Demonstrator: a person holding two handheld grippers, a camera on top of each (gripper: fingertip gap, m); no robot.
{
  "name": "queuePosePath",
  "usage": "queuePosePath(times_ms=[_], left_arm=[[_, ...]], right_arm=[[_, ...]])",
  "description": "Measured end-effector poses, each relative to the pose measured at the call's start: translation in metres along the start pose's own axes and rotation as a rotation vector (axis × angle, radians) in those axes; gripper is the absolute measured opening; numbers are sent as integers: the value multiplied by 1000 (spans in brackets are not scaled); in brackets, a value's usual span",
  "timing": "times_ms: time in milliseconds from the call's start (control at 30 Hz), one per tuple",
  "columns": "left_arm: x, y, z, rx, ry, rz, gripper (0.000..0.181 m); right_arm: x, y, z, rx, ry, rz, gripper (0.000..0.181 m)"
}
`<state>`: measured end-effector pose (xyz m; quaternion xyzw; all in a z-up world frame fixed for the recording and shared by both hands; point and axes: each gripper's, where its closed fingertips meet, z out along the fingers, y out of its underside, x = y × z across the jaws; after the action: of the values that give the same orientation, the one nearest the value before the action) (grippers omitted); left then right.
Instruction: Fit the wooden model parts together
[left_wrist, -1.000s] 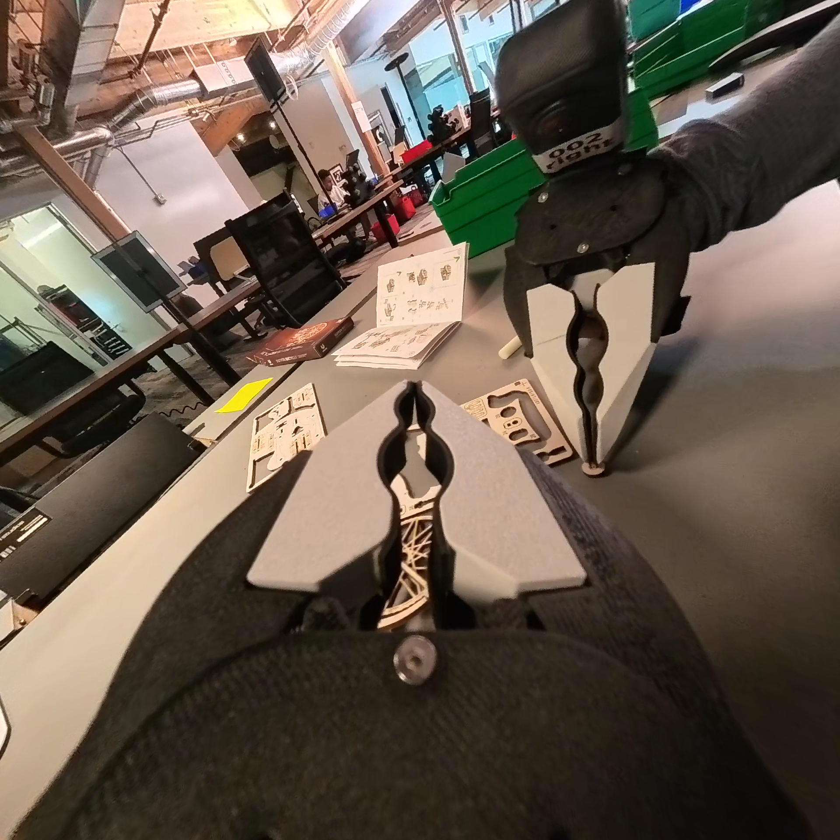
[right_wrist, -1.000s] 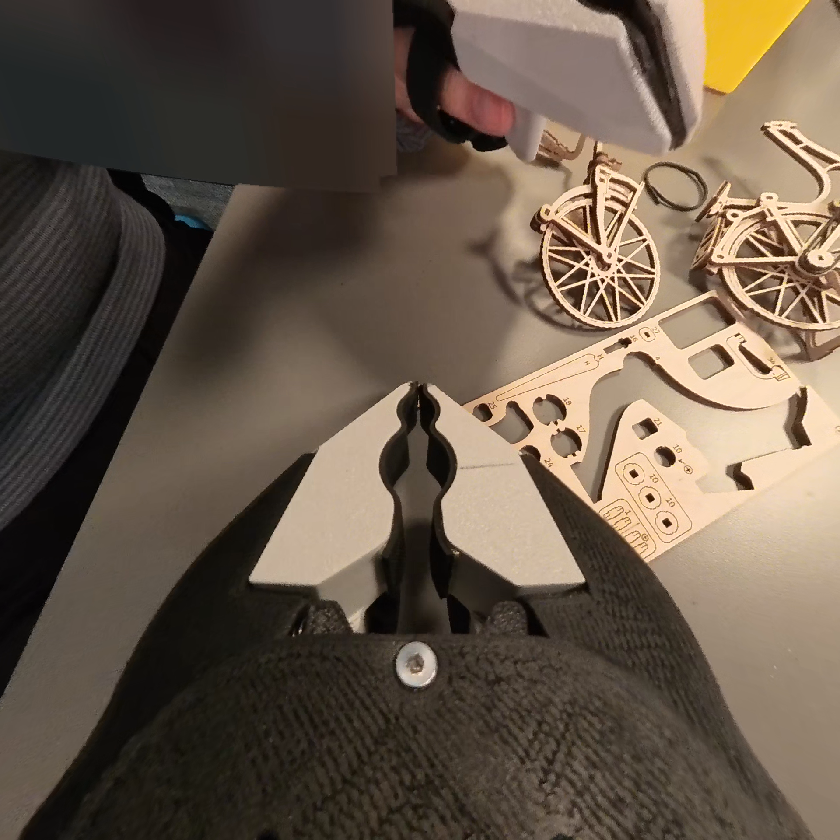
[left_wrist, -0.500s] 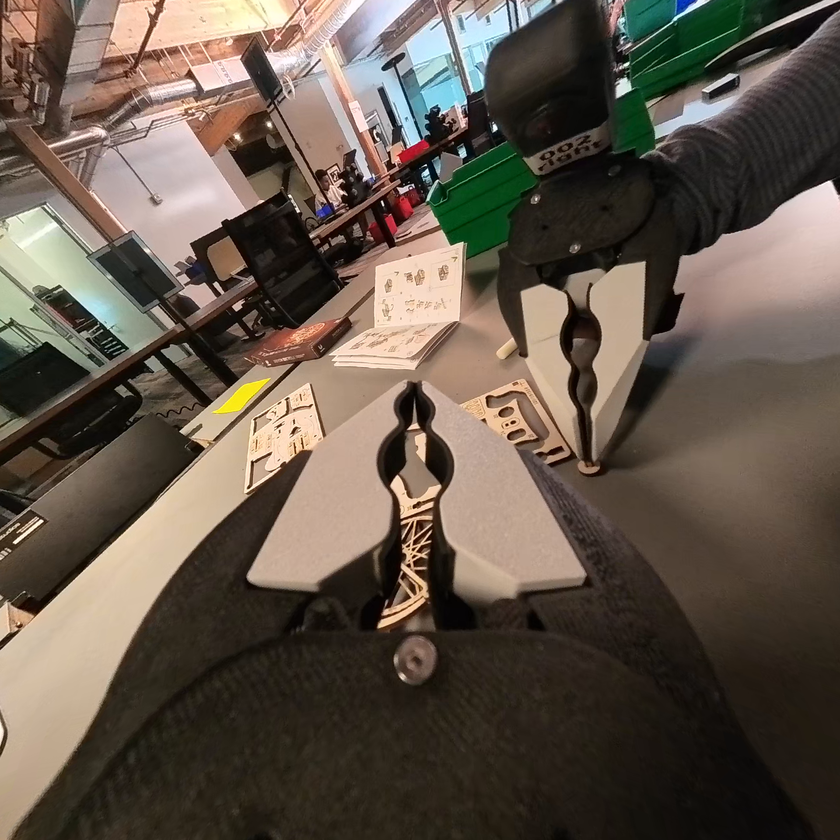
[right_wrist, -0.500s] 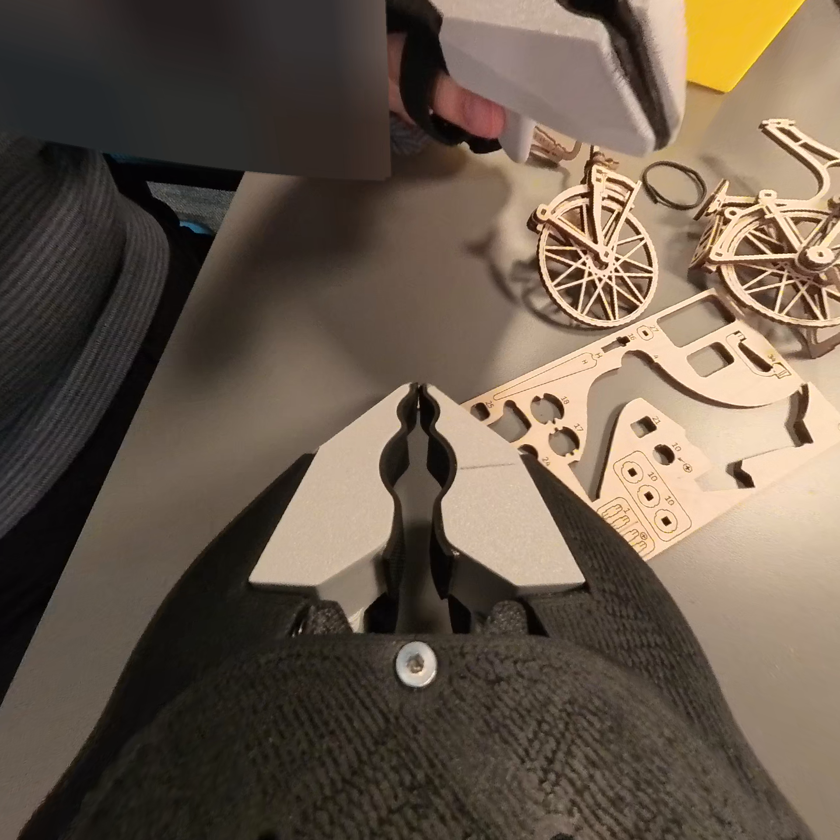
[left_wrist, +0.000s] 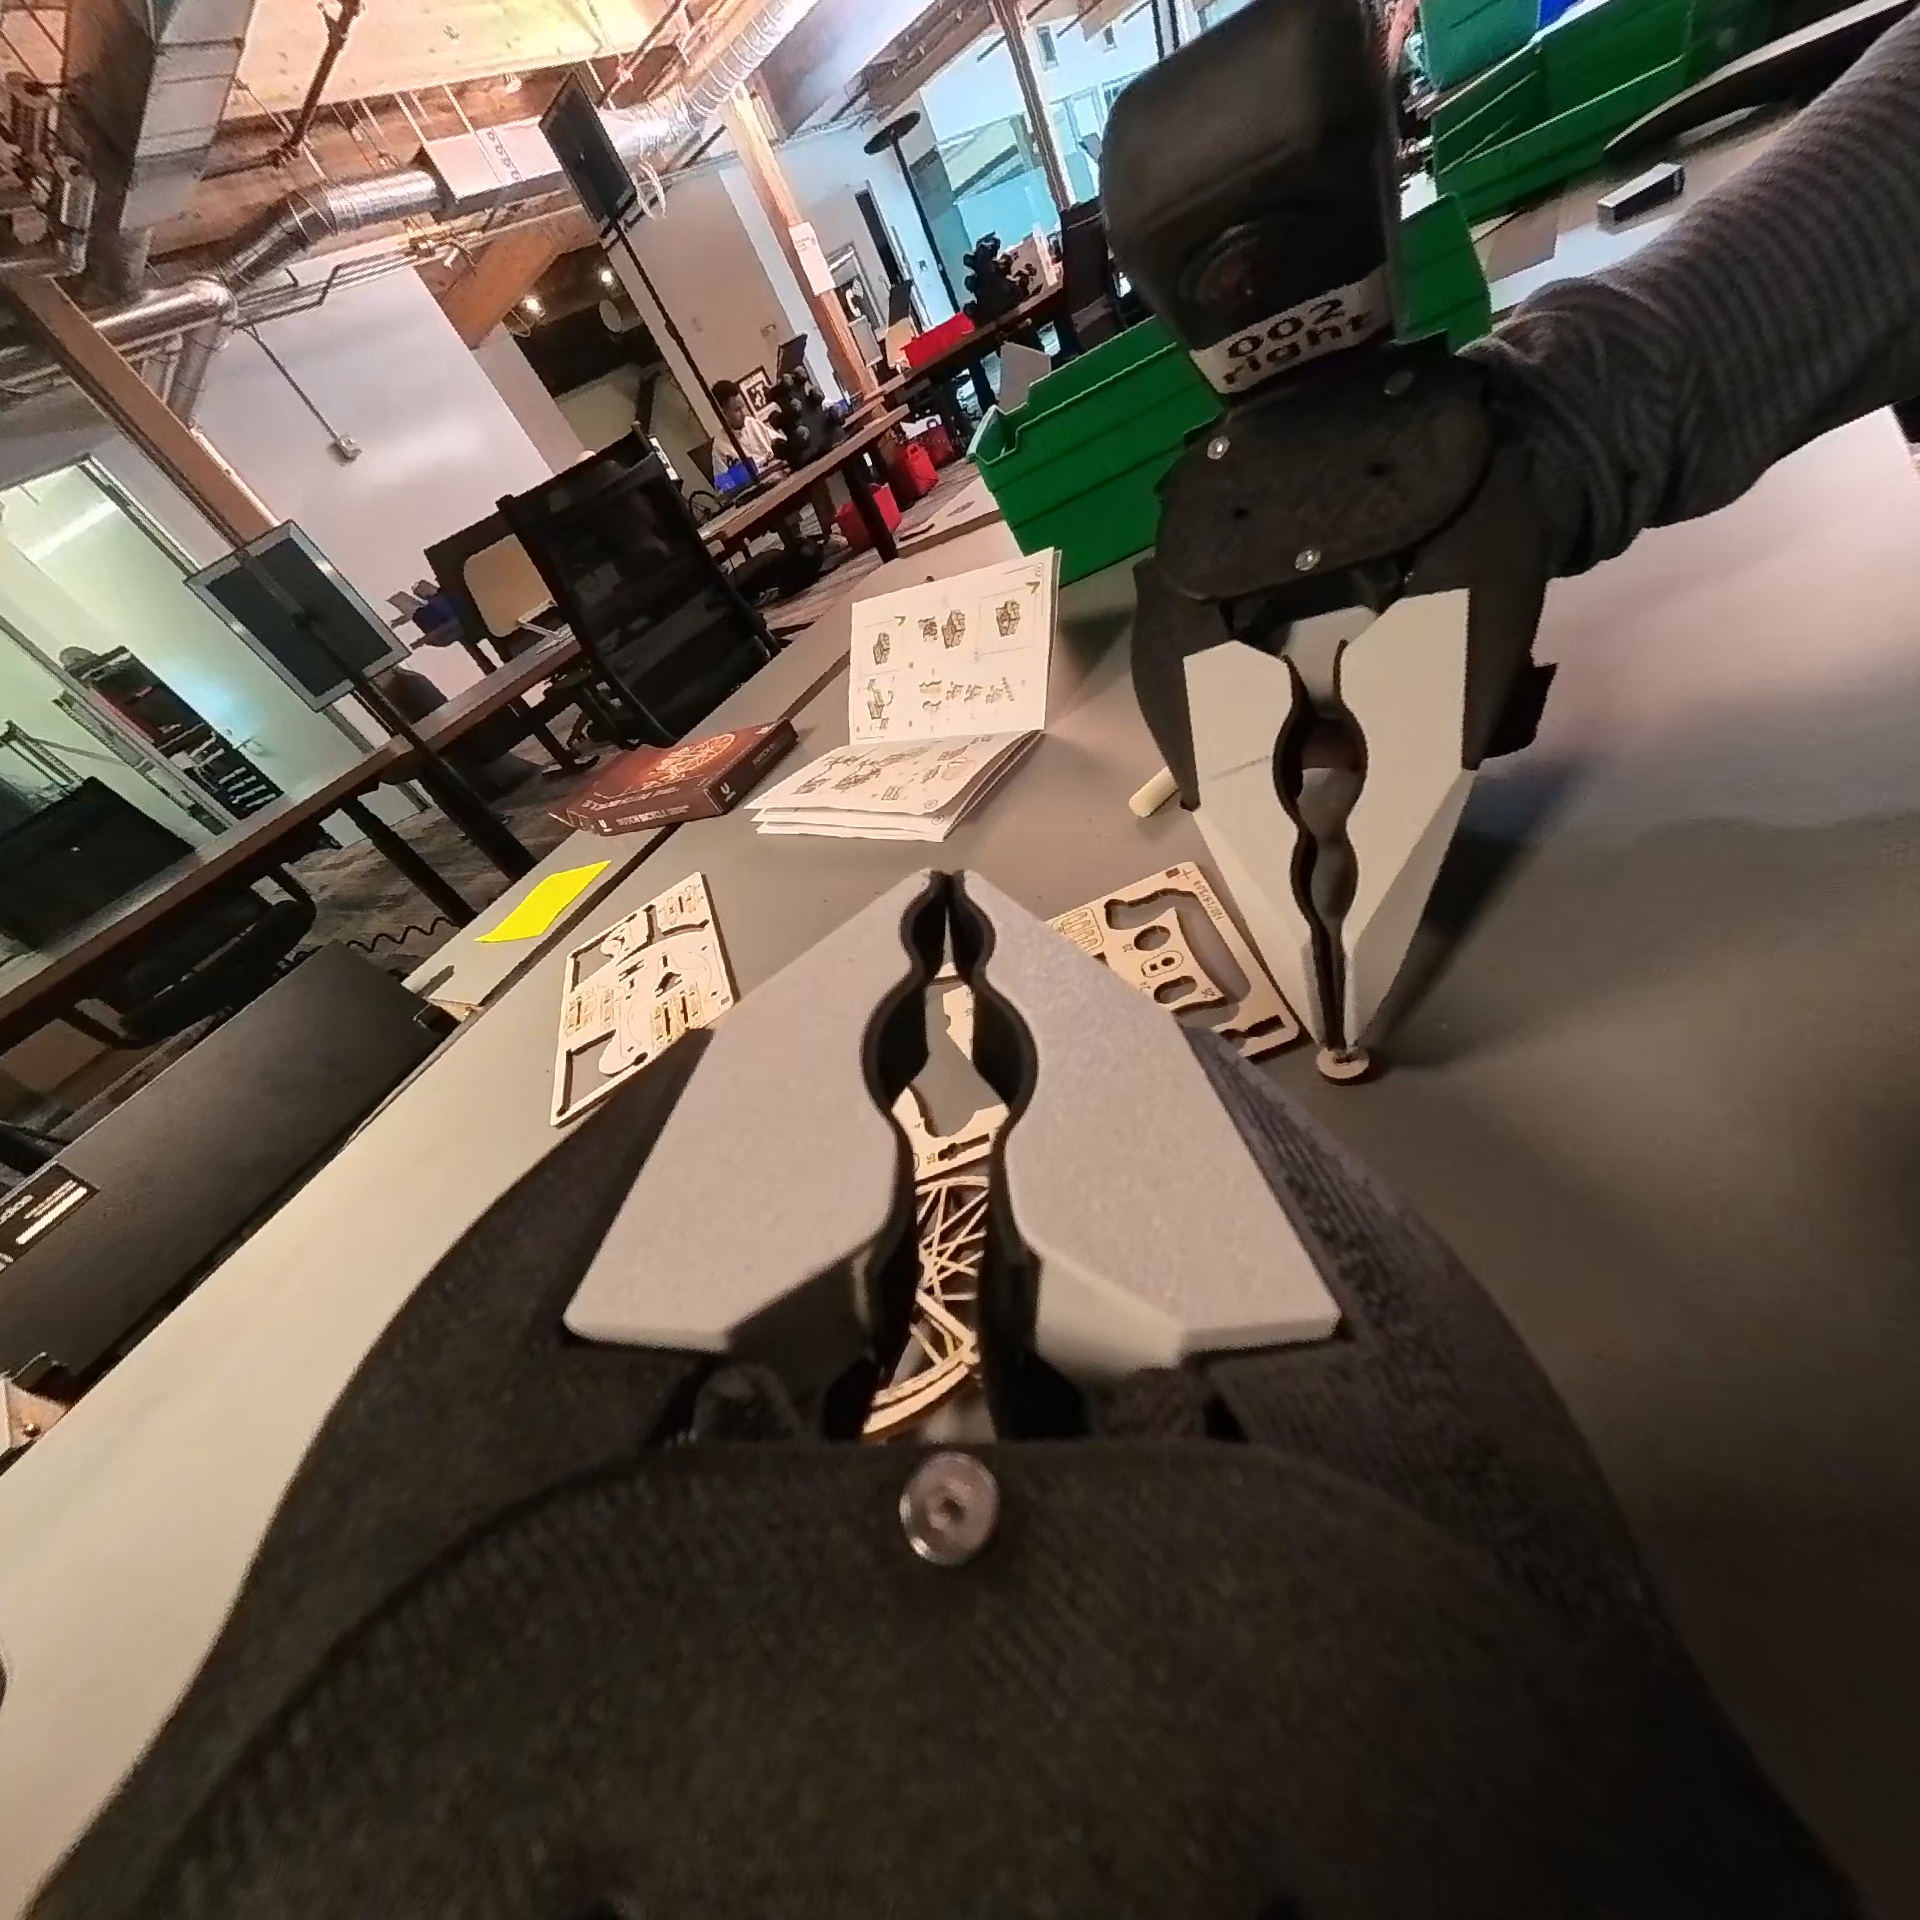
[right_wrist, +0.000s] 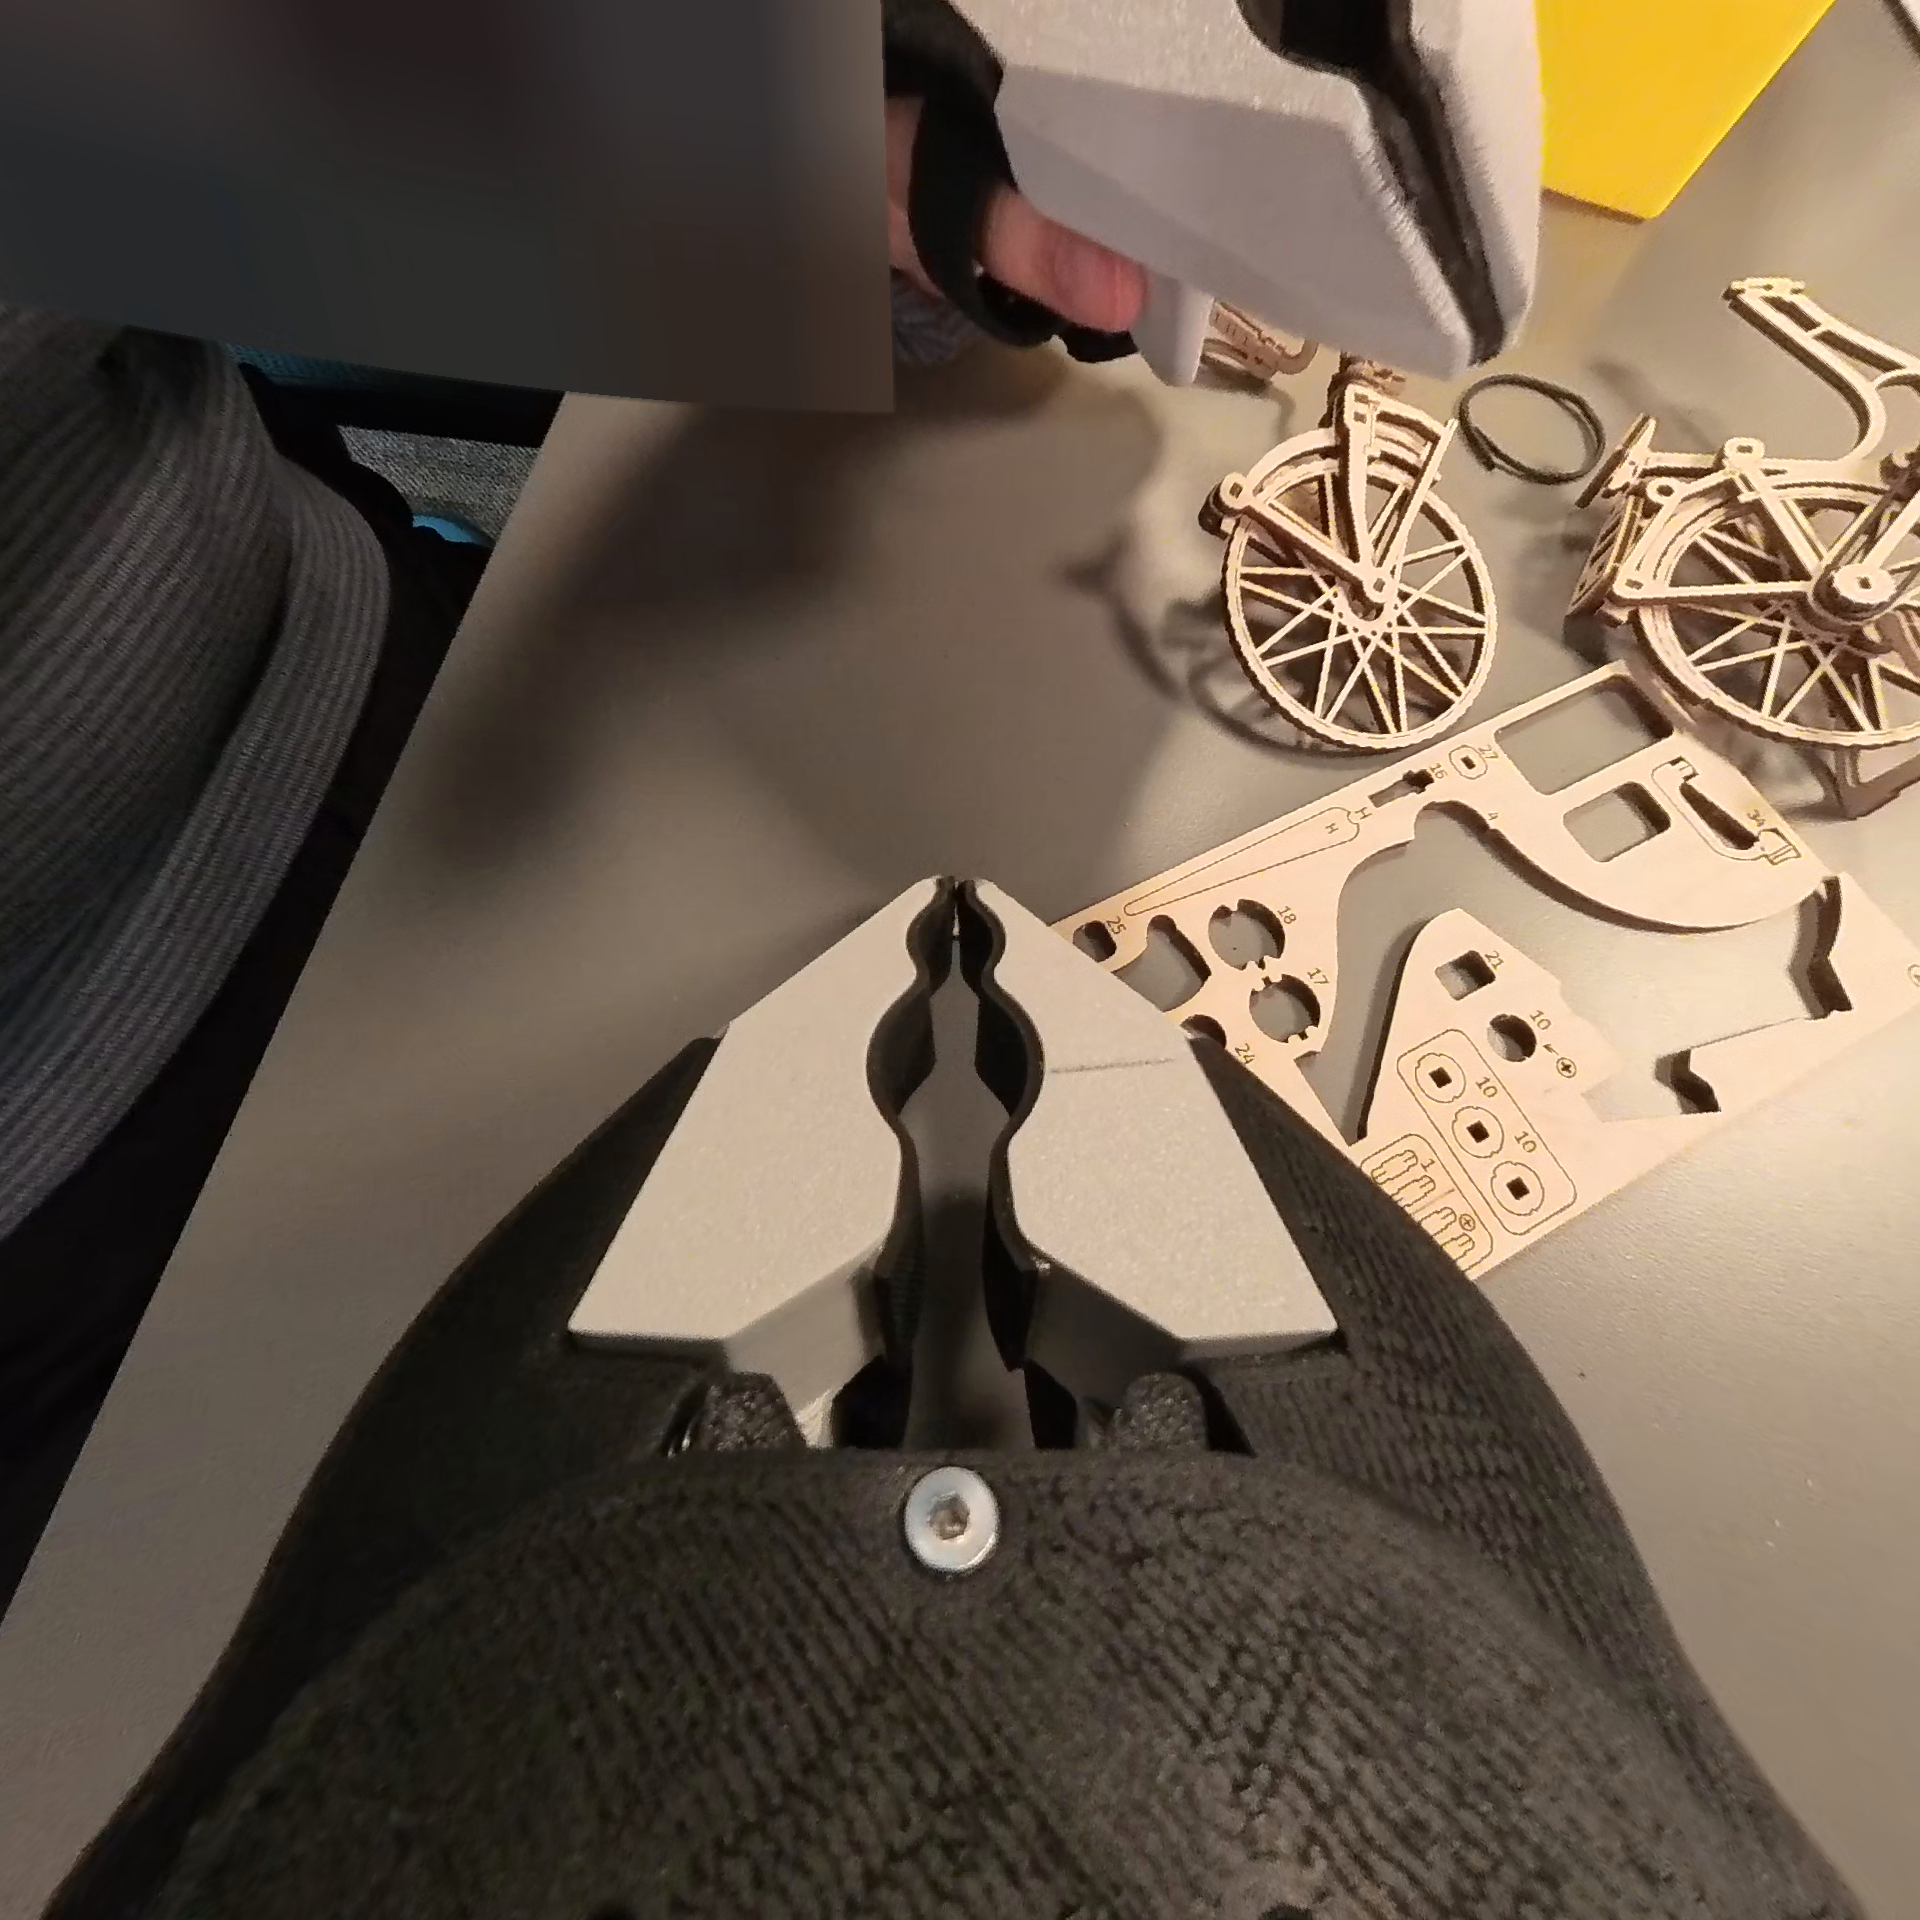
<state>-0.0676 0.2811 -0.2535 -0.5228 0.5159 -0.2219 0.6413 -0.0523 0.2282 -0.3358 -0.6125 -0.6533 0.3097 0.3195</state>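
Note:
My left gripper is shut and hovers over a wooden spoked wheel assembly, whose spokes show through the gap between its fingers. It also shows at the top of the right wrist view. My right gripper points steeply down at the grey table. It is shut on a small round wooden disc that touches the tabletop. A punched-out wooden parts sheet lies just right of its tips. A second wheel assembly with a curved frame lies further right.
Another parts sheet, a yellow card, an open instruction booklet, a brown box, a short white stick and green bins sit on the table. A black rubber band lies between the wheels. The table edge runs at left, next to the person's striped sleeve. Spacing between my two grippers at the tips: around 10 centimetres.
The right gripper's body swayed slightly left and back while its tips stayed on the disc at the same spot. The left gripper barely shifted over the wheel.

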Motion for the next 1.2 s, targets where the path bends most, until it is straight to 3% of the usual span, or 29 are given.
queuePosePath(times_ms=[1200], left_arm=[[1, 5, 2, -20, 16, -17, 0]], right_arm=[[0, 8, -6, -19, -49, 13, 0]])
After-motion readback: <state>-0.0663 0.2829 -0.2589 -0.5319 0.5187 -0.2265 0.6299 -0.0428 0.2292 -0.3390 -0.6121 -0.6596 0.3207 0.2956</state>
